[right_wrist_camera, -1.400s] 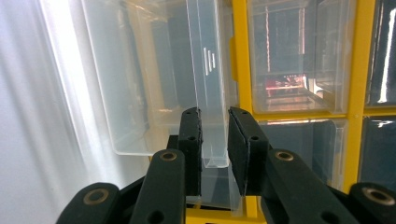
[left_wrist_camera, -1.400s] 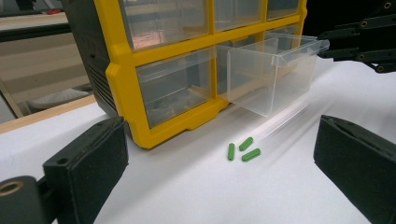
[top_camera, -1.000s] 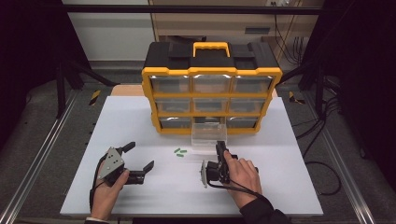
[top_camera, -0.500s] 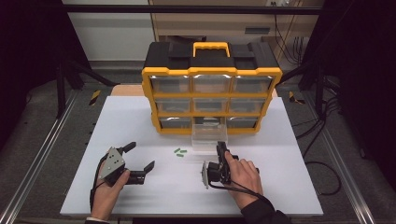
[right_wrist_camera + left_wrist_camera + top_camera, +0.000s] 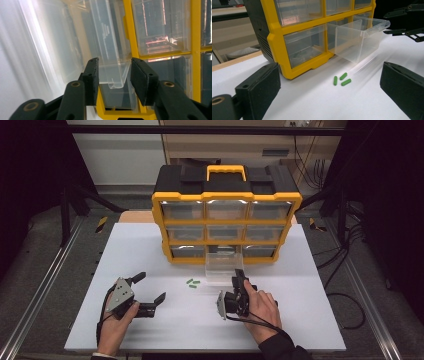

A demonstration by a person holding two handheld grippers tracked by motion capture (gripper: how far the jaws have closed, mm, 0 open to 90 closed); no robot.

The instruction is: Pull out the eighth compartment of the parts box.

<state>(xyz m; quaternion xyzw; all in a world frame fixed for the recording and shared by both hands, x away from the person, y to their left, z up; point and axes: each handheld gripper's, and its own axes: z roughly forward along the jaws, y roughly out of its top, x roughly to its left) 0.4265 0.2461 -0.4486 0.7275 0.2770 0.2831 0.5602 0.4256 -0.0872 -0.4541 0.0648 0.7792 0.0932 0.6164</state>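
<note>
The right gripper (image 5: pixel 113 80) has just been opening; its jaws are now straddling the handle lip of the clear drawer (image 5: pixel 223 266) at centre frame without pressing it. The green pegs (image 5: pixel 192 283) are lying left of the drawer, nearer the left gripper (image 5: pixel 147 290), which is resting wide open and empty at lower left.

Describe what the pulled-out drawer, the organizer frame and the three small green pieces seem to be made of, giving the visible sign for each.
Pulled-out drawer: probably clear, glossy plastic; the cabinet shows through its thin walls.
Organizer frame: likely moulded yellow plastic, smooth with a slight sheen and rounded corners.
Green pieces: small opaque rods, matte; possibly plastic, too small to tell for sure.
</note>
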